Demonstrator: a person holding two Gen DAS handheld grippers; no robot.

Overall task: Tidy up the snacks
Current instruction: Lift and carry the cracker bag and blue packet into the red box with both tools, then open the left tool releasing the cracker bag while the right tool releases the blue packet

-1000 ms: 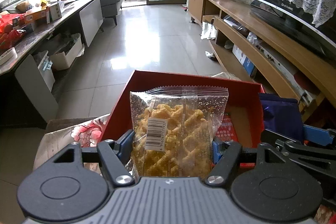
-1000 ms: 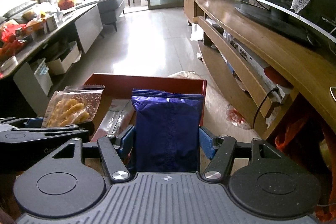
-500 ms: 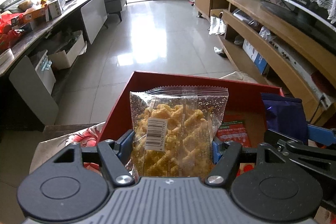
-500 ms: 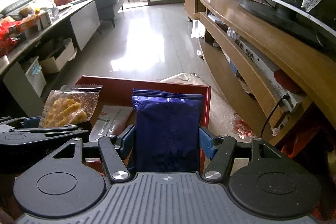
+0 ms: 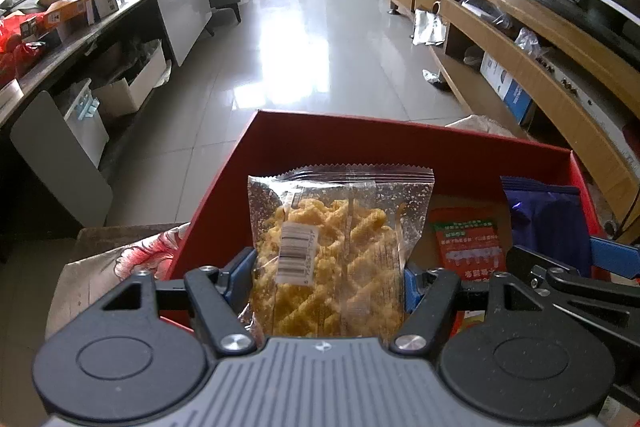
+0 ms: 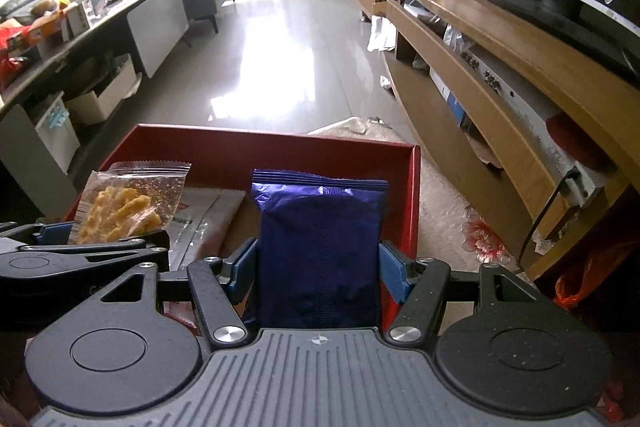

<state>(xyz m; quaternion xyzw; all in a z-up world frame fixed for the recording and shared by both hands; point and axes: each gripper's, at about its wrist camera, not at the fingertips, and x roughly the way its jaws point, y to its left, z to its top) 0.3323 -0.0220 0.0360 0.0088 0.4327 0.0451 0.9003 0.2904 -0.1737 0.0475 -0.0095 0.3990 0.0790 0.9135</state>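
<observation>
My left gripper (image 5: 326,277) was clamped on a clear packet of yellow twists (image 5: 332,251), pads pressing its sides, and my right gripper (image 6: 318,265) was closed the same way on a dark blue packet (image 6: 320,247). Both packets hung upright over the red box (image 5: 224,203), the twists towards its 9 o'clock wall, the blue one at 3 o'clock beside the right-hand wall (image 6: 414,211). On the box floor lay a red-and-green sachet (image 5: 468,241) at about 2 o'clock from the twists, and from the right wrist I saw a pale flat packet (image 6: 204,219) at 10 o'clock from the blue one. I judged the risks plain: the two grippers sat close together and could knock; letting go too high could tip a packet onto the sachets; the blue packet might catch on the rim and fall outside; a hard squeeze could crush the twists
</observation>
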